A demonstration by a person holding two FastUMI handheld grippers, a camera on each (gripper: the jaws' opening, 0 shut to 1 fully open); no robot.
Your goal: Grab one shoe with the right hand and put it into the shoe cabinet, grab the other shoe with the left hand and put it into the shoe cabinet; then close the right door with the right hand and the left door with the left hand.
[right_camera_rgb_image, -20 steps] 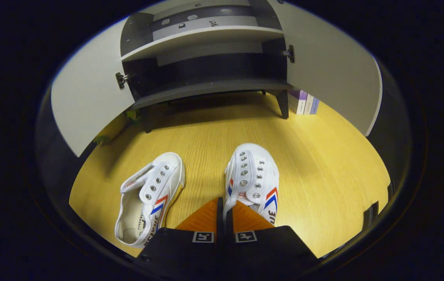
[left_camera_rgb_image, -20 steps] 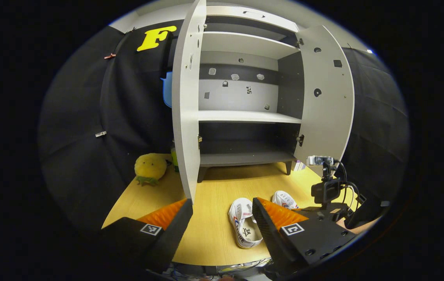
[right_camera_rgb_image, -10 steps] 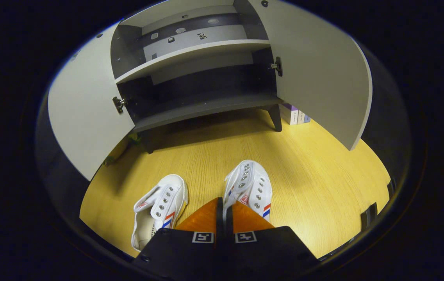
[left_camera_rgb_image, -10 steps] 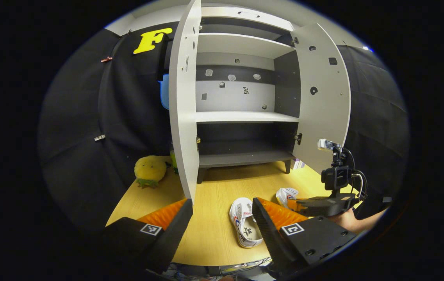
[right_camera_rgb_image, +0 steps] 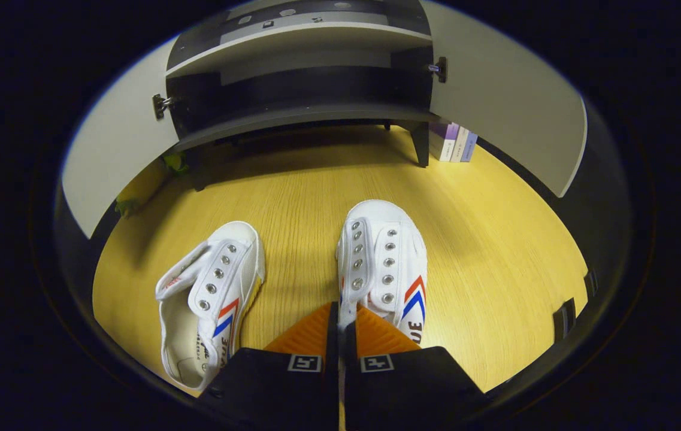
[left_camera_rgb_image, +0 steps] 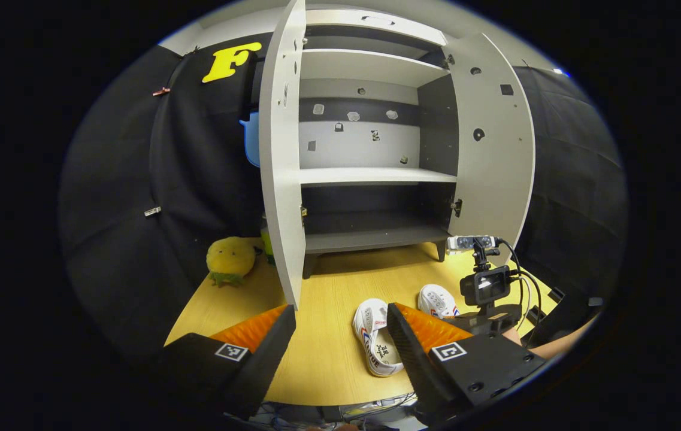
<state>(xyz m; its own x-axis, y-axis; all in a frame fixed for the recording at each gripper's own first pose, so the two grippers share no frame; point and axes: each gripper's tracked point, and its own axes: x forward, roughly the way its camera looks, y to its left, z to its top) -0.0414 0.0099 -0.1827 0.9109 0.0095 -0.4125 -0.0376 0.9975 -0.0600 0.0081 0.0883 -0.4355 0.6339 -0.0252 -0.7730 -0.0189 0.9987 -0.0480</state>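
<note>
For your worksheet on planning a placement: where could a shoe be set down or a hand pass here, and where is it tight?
Free: the cabinet's bottom shelf and middle shelf, both bare between the open doors, and the floor before them. Tight: beside the two shoes, and by the books at the leg.

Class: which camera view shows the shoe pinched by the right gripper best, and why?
The right gripper view: the held shoe lies close ahead, eyelets and stripes plain. In the left gripper view, that shoe is small, partly hidden behind the right gripper.

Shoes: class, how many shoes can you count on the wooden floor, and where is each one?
2. One shoe lies ahead of the right gripper, which is clamped on its edge. The other shoe lies beside it, untouched, nearer the cabinet's left door.
</note>
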